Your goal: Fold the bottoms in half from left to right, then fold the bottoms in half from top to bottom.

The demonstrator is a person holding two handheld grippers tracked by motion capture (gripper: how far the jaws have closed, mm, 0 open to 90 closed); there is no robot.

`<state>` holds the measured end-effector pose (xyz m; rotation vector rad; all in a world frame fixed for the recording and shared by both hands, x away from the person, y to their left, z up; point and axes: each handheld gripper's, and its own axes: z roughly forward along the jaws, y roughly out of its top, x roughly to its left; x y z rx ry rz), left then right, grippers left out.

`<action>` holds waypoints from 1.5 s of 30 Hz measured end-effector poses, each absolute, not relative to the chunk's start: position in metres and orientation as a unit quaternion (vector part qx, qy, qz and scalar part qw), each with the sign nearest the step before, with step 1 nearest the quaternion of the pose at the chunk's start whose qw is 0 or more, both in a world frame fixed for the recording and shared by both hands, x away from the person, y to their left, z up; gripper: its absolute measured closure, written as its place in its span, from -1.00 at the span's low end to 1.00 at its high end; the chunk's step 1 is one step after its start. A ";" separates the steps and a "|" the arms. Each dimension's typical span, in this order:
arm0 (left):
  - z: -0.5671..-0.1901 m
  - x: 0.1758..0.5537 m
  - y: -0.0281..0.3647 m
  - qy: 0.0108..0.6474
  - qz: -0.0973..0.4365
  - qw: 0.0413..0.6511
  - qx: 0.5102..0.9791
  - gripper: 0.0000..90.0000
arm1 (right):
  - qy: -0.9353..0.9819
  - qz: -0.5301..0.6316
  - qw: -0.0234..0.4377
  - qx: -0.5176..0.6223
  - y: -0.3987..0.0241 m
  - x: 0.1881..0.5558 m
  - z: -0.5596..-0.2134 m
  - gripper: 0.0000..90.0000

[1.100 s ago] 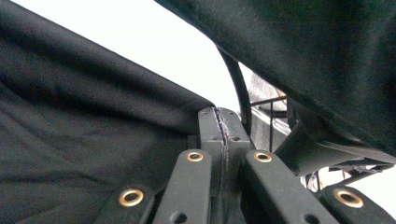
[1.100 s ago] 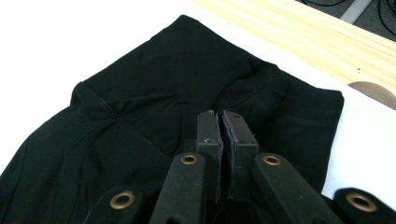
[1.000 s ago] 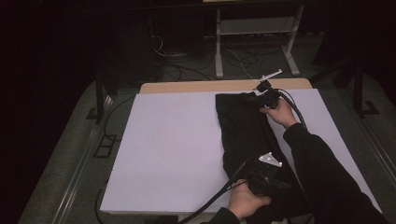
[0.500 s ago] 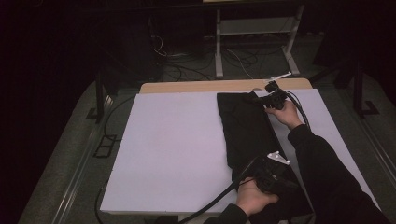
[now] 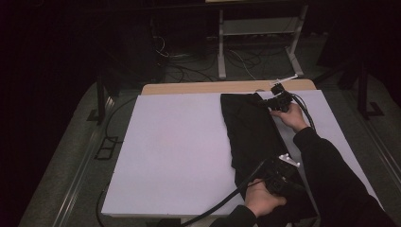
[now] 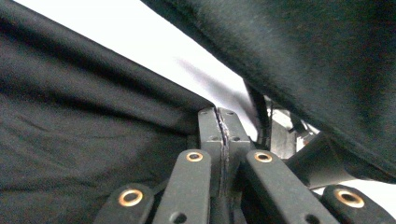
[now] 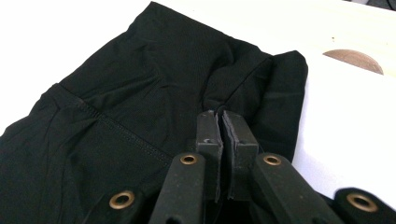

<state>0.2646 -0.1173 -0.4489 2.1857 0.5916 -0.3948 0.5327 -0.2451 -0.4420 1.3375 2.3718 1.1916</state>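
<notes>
Big white counter (image 5: 179, 151) first, and on its right half lies one black garment (image 5: 250, 137), folded into a long strip running from the far edge toward the person. Looks like a folding job in mid-step: both ends of the cloth are gripped, stretched flat along the counter. Two hand-held grippers in play. The right hand-held gripper (image 5: 278, 100) sits at the far corner of the garment (image 7: 154, 102), jaws pressed together with a pinch of fabric caught at the tips. The left hand-held gripper (image 5: 279, 177) works the near end, jaws also pressed together on a fold of the cloth (image 6: 93, 140). My read: the next move calls for lifting both ends together and carrying one over the other, keeping the edges lined up and the pinch firm so nothing slips out
</notes>
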 end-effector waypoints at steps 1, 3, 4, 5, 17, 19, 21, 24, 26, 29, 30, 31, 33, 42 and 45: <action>-0.449 0.264 -0.118 0.233 -0.154 0.407 0.870 0.96 | 0.794 0.398 0.085 0.451 -0.245 0.532 -0.442 0.88; -0.450 0.265 -0.118 0.234 -0.159 0.407 0.868 0.92 | 0.794 0.395 0.077 0.455 -0.247 0.532 -0.442 0.84; -0.450 0.265 -0.118 0.234 -0.159 0.407 0.868 0.81 | 0.795 0.389 0.077 0.459 -0.247 0.532 -0.442 0.79; -0.452 0.266 -0.118 0.227 -0.180 0.414 0.863 0.64 | 0.795 0.384 0.078 0.462 -0.248 0.531 -0.442 0.73; -0.440 0.266 -0.086 0.226 -0.167 0.498 0.820 -0.47 | 0.772 0.374 0.105 0.502 -0.261 0.517 -0.423 -0.37; -0.436 0.265 -0.079 0.224 -0.155 0.508 0.817 -0.54 | 0.774 0.371 0.101 0.503 -0.260 0.515 -0.420 -0.59; -0.433 0.265 -0.071 0.230 -0.143 0.514 0.814 -0.56 | 0.777 0.368 0.106 0.500 -0.259 0.511 -0.418 -0.70; -0.431 0.265 -0.063 0.231 -0.133 0.520 0.812 -0.62 | 0.778 0.371 0.108 0.495 -0.260 0.507 -0.416 -0.72; -0.428 0.266 -0.056 0.231 -0.115 0.519 0.815 -0.68 | 0.776 0.379 0.106 0.494 -0.261 0.503 -0.413 -0.80; -0.421 0.271 -0.043 0.231 -0.081 0.523 0.816 -0.76 | 0.774 0.394 0.101 0.484 -0.263 0.498 -0.411 -0.99; -0.419 0.273 -0.040 0.232 -0.072 0.528 0.814 -0.82 | 0.773 0.397 0.099 0.484 -0.264 0.498 -0.410 -0.99; -0.418 0.274 -0.037 0.232 -0.060 0.529 0.814 -0.89 | 0.773 0.398 0.098 0.485 -0.265 0.498 -0.410 -0.99; -0.416 0.276 -0.034 0.233 -0.049 0.530 0.814 -0.95 | 0.773 0.399 0.096 0.483 -0.265 0.497 -0.410 -0.99; -0.405 0.293 -0.011 0.247 -0.011 0.534 0.809 -1.00 | 0.770 0.412 0.080 0.480 -0.266 0.494 -0.417 -0.99; -0.403 0.300 -0.004 0.257 -0.003 0.540 0.801 -1.00 | 0.771 0.413 0.076 0.479 -0.265 0.493 -0.419 -0.99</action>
